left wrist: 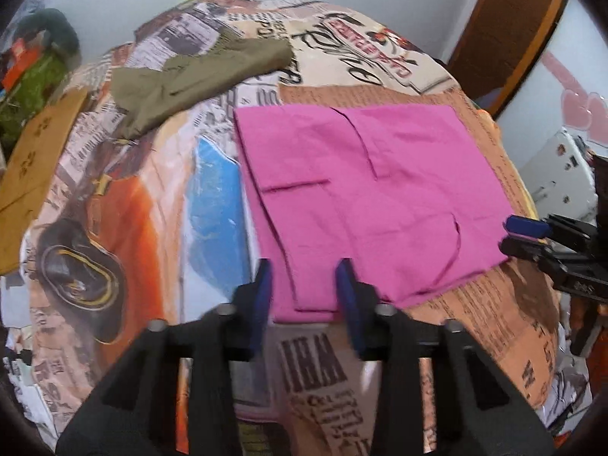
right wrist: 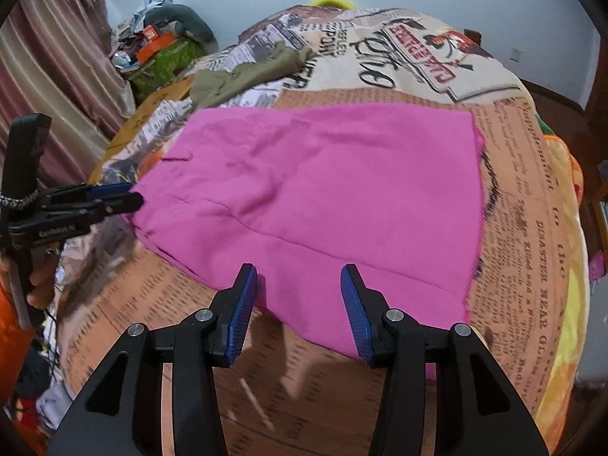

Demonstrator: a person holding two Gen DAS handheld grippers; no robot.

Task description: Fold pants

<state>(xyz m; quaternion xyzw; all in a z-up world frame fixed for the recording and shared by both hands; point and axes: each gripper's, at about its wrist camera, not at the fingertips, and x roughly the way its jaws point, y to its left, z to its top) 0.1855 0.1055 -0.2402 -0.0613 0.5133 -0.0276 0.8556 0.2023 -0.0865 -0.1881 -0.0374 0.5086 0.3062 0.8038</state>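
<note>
Pink pants (right wrist: 323, 190) lie flat on the bed (right wrist: 524, 205), already folded into a rough rectangle on the newsprint-pattern cover. A pocket slit and seam lines show on top, so it looks like at least one fold is done.

Left tongs (left wrist: 304, 300): jaws partly apart, nothing gripped. In the left wrist view their tips straddle the near edge of the pants at one corner; pads are not pressing the cloth as far as I can see. That view is blurred, so contact with the top layer is unclear.

Right tongs (right wrist: 296, 304): jaws about as far apart, empty. Tips sit over the near edge of the pants, toward the other end of the same long side. Fabric runs under and between the fingers, not pinched.

My read: both are lined up for a paired grab on the near edge, next fold going away from the person.

To do it well:
- pinch all layers at each corner, not just the top one
- close both together, lift level, keep the edge taut between them
- carry over and land it square on the far edge (right wrist: 372, 108), then release

Risk: a top-layer-only grab opens the earlier fold.

The olive garment (right wrist: 243, 76) lies farther up the bed, well apart from the pants, not in the way.
</note>
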